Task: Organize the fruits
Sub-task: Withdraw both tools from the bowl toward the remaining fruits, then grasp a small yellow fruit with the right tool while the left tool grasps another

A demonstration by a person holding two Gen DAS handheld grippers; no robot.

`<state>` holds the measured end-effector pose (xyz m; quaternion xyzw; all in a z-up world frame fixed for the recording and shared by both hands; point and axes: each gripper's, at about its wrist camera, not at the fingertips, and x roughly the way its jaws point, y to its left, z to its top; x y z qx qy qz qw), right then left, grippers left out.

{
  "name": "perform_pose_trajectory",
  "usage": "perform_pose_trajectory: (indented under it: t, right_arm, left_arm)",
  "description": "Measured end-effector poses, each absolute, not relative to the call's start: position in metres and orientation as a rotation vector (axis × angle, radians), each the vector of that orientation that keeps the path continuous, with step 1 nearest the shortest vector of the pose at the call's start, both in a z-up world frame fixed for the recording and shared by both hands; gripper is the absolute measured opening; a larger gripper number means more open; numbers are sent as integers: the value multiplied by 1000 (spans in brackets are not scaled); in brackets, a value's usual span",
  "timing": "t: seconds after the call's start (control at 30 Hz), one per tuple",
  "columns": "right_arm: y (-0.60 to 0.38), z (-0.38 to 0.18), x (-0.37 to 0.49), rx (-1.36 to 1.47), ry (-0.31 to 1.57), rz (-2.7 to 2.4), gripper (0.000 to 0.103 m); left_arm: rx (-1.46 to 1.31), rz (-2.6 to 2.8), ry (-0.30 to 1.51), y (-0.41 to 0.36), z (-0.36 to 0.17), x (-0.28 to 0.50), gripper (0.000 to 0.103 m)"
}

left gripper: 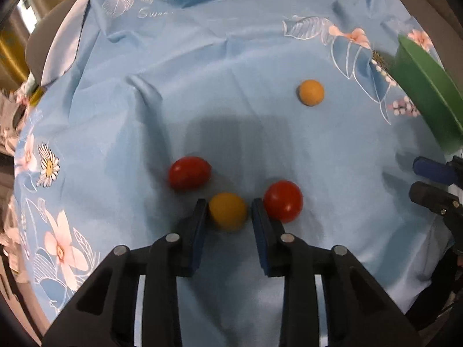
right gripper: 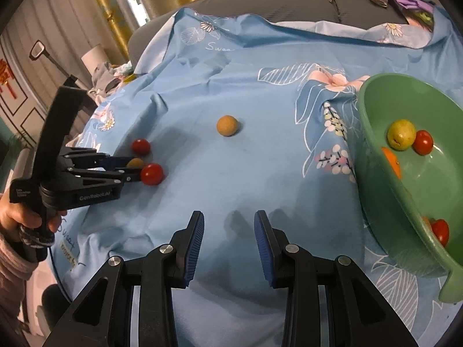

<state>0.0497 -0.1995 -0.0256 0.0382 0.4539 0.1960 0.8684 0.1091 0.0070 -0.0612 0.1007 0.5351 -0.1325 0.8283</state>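
1. The left gripper is pinched on a small yellow fruit, its blue pads against the fruit's two sides; the fruit sits low on the blue flowered cloth, near the cloth's left edge as the right wrist view shows it.
2. The right gripper holds nothing. Its jaws stand a little apart over bare cloth, close to the near edge.
3. Risk: a round red tomato lies just beside the outer face of the left gripper's right finger, perhaps touching it. A sideways lift could knock it rolling across the cloth (the wrinkles may or may not stop it).
4. Risk: the yellow fruit is smooth and round, and the pads appear to hold it only near their tips. A quick tilt or swing could let it slip out.
5. An oval red tomato lies just to the other side, apart from the gripper.
6. Another yellow-orange fruit sits alone toward the middle of the cloth.
7. The green bowl at the right edge already holds several fruits and looks tilted; a dropped fruit might bounce out.
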Motion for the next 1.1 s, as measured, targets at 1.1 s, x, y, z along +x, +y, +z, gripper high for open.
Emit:
perform_pose_trajectory:
  t: [1.1]
  right_arm:
    - [-134,-43,169,-74,1023,405,33]
  left_arm:
    - [-141,-349,991,33,-35,115,27]
